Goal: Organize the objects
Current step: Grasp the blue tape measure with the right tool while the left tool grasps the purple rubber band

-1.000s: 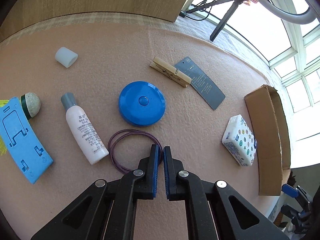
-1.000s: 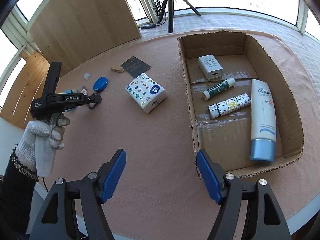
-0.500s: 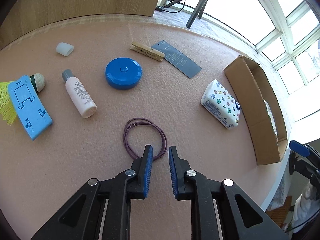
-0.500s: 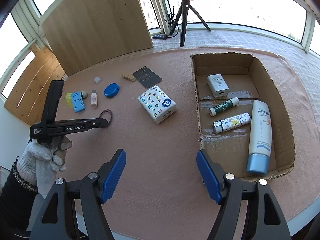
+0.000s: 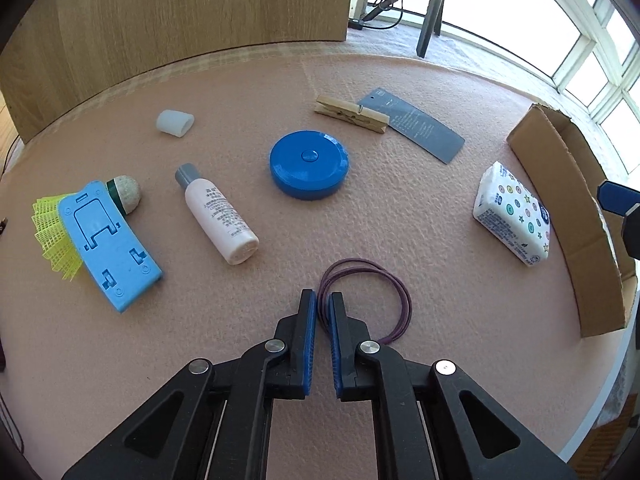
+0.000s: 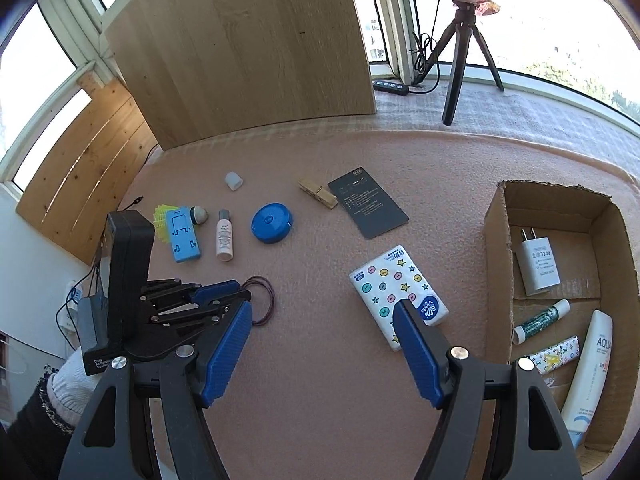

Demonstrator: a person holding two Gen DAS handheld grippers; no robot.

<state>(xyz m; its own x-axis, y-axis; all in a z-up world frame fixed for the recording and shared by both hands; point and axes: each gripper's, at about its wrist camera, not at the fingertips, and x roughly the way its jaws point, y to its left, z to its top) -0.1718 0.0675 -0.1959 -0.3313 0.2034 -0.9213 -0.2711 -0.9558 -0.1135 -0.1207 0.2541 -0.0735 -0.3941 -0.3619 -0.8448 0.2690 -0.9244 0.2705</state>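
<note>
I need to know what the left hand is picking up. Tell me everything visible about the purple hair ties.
The purple hair ties are thin, elastic-looking loops, seemingly two or three overlapping, lying flat on the pink felt mat. The left hand-held gripper has its blue pads closed on the near-left arc of the loops. Nothing else touches them; the pink bottle lies apart.

The left gripper seems to pinch the purple band beside the right gripper's spread fingers.
</note>
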